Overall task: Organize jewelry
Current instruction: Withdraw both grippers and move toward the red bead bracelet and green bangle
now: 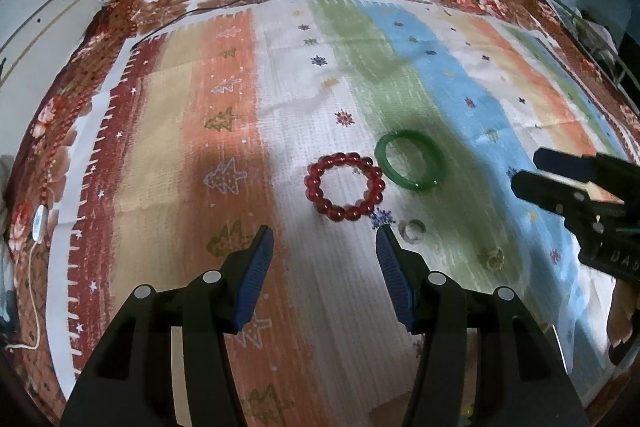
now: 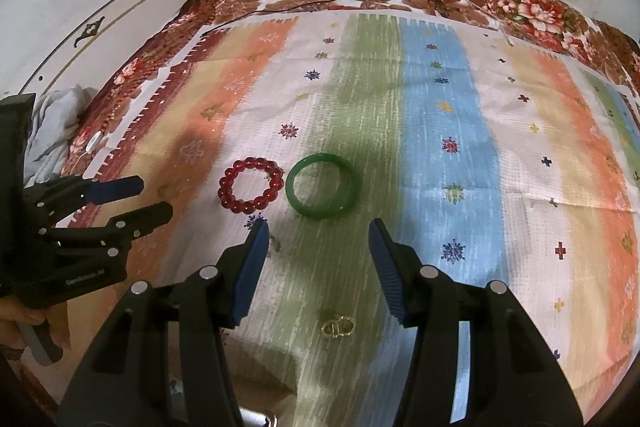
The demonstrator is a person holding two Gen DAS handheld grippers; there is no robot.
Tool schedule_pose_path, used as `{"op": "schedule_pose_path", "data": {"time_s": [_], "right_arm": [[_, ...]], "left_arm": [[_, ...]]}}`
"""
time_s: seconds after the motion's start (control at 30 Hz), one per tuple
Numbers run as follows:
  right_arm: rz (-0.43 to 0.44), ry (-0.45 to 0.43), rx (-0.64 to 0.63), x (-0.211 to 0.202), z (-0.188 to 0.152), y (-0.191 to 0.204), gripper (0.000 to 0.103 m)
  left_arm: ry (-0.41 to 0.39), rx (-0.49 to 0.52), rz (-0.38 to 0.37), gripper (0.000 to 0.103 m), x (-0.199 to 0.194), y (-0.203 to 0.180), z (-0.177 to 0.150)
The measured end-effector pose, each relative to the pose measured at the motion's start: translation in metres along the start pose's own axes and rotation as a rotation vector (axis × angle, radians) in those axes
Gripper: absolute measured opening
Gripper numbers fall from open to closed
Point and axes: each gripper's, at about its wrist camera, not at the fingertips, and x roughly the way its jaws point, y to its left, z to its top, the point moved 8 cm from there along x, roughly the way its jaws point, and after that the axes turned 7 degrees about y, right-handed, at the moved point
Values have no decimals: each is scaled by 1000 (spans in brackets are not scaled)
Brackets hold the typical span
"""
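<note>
Both claws, left gripper [image 1: 325, 241] and right gripper [image 2: 315, 235], gape wide, holding nothing; red bead bracelet [image 1: 345, 186], green bangle [image 2: 324, 186], gold ring [image 2: 339, 327] lie loose nearby, sorting seemingly unstarted

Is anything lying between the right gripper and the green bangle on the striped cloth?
Nothing visible. The right gripper is open and empty, and only bare striped cloth shows between its fingertips and the green bangle ahead. The red bead bracelet lies beside the bangle, off that line.
</note>
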Motion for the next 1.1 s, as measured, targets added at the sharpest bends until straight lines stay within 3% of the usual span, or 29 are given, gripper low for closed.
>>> {"op": "schedule_pose_path", "data": {"time_s": [0.17,0.27,0.4,1.1], "right_arm": [[-7,18,11,12,5,-5,53],[-6,28,15,20,9,-6,53],[-12,45,17,31,12,-9,53],[-48,127,22,86,30,-22,53]], "left_arm": [[0,-38,-18,54,5,4,9],[31,-74,-66,53,16,5,12],[41,-52,-31,54,27,6,15],[106,-48,-2,54,76,19,31]]}}
